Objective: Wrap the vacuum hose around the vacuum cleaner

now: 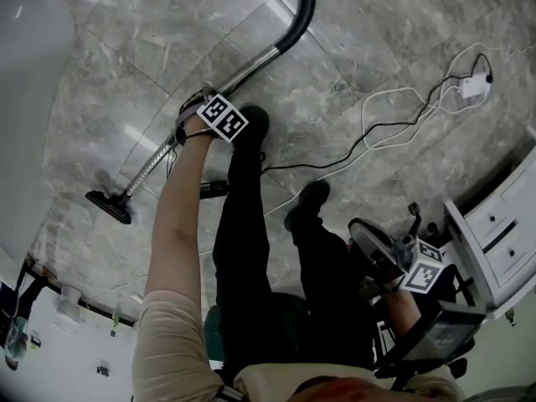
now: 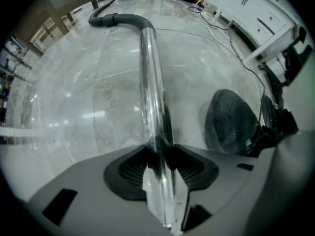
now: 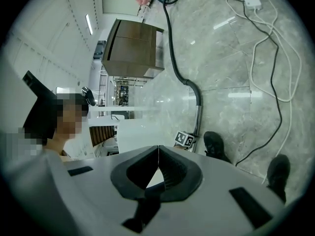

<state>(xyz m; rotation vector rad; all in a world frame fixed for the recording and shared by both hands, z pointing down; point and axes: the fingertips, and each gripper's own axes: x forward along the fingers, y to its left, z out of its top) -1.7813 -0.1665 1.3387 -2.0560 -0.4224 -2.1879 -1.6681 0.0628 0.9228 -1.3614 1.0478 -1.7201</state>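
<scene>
A room with a shiny grey stone floor (image 1: 360,48).
Lights shine on it. White drawers (image 1: 502,224) stand at the right, thin wires (image 1: 394,126) lie near them, and a brown box (image 3: 133,45) stands far off.

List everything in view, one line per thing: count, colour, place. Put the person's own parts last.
Metal tube: one, silver, on the floor, between the left tool's jaws.
Floor head: one, black, at the tube's lower end.
Hose: one, black, curving off the tube's upper end.
Cables: at least two, black and white, loose on the floor, right.
Plug block: one, white, at the cables' far end.
Drawer unit: one, white, right edge.
Brown cabinet: one, beyond the hose.
Floor: grey marble tiles.
Shoes: two, black, beside the tube.
Left tool: closed on the tube.
Right tool: shut, empty.
</scene>
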